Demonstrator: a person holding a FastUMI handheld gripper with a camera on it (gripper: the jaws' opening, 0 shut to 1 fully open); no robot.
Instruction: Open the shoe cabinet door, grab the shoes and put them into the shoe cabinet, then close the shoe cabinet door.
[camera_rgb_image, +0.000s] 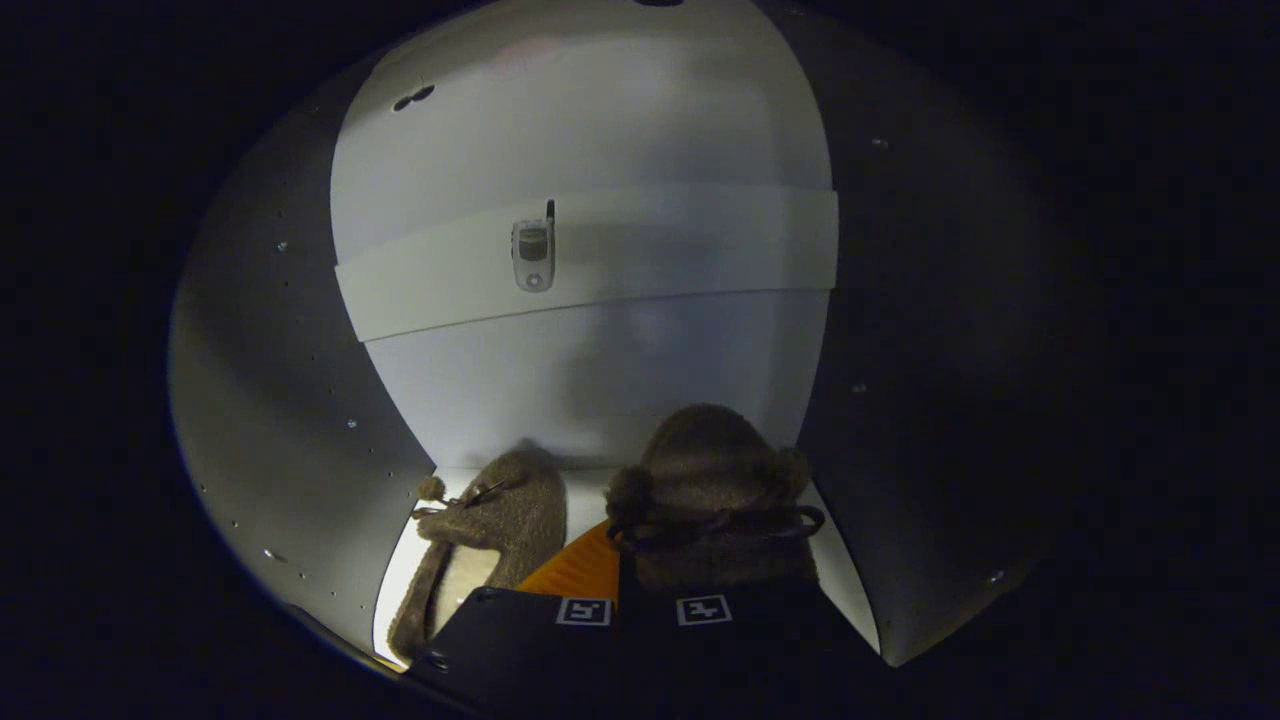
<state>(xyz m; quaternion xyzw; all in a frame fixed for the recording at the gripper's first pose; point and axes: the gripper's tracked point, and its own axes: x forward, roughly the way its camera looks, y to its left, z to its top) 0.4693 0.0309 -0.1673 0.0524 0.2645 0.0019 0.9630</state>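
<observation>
While the fingers (645, 600) sit close together, apparently gripping the second shoe (710, 490) inside the shoe cabinet (300, 400) beside the first shoe (500, 520), placing is underway; next likely calls for release.

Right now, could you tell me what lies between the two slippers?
A bare strip of the cabinet floor, seen in the gripper view, between the left slipper and the held slipper.

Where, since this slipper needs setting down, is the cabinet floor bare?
Bare strips: between left slipper and right slipper, and along the right wall. Left side is crowded. Fingers sit at the right slipper's heel.
</observation>
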